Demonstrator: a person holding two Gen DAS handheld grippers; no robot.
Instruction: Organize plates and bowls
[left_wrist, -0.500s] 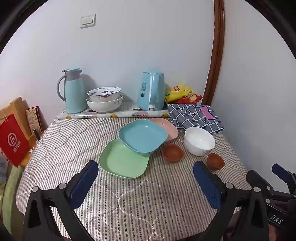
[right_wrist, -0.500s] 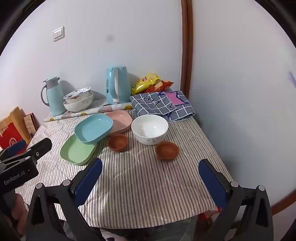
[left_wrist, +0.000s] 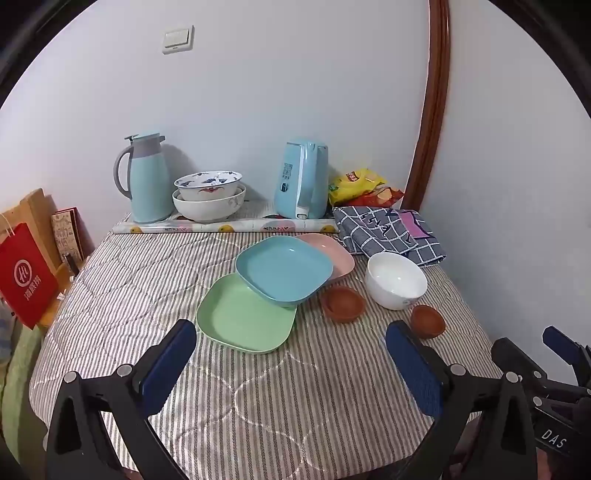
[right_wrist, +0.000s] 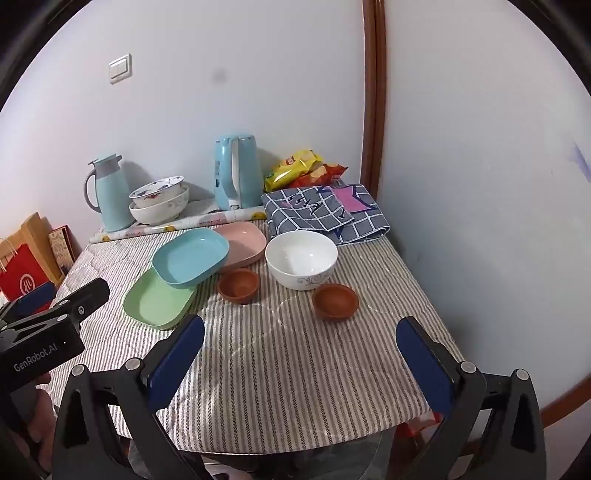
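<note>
Green plate (left_wrist: 243, 319) lies just beyond the wide-spread, empty left claw (left_wrist: 291, 349).

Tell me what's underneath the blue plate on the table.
The blue plate overlaps two others: the green plate under its near edge and the pink plate under its far edge. How far either one reaches beneath it, and whether anything else lies there, is covered.

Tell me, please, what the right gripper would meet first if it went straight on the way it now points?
Probably the bare striped tablecloth: the open right gripper points down at it with nothing between. The small brown bowl lies just beyond, but depth is hard to judge.
</note>
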